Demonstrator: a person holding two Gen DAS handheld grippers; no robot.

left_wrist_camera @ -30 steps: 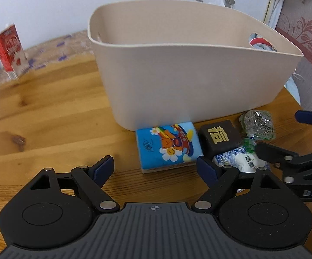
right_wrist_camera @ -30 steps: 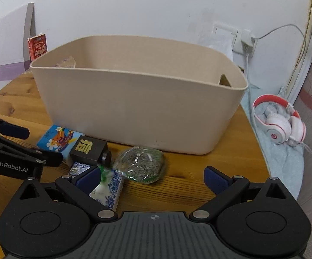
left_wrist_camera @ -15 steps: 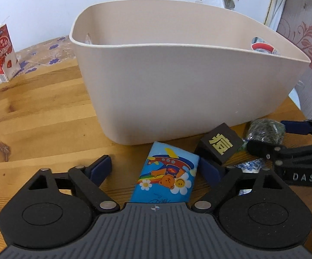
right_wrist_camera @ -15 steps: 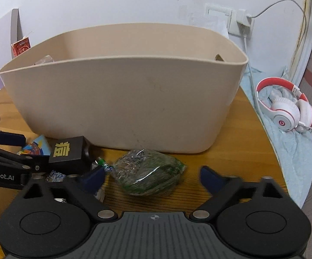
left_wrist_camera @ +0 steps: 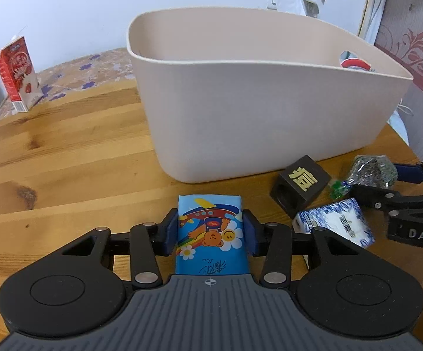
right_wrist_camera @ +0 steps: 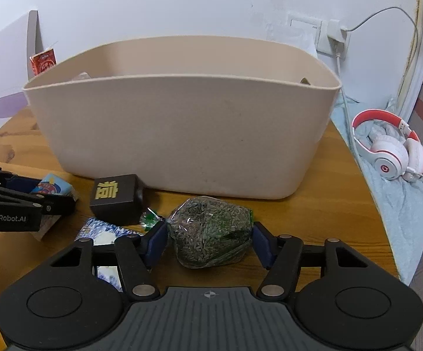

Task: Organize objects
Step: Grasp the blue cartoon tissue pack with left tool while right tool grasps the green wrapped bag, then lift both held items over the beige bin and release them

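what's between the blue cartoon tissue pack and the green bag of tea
The black cube and blue-and-white packet lie between tissue pack and green bag, per the left wrist view.

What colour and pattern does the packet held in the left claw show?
The tissue packet is bright blue, printed with a cartoon bear, rainbow and daisies. It shows best in the left wrist view.

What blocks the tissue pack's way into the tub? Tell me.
Only the tub's own near wall. The left gripper is clamped on the tissue pack, and no object lies on the table between them.

red carton (left_wrist_camera: 17, 74) on wooden table (left_wrist_camera: 65, 152), headphones (right_wrist_camera: 393, 152) on blue cloth (right_wrist_camera: 398, 216)
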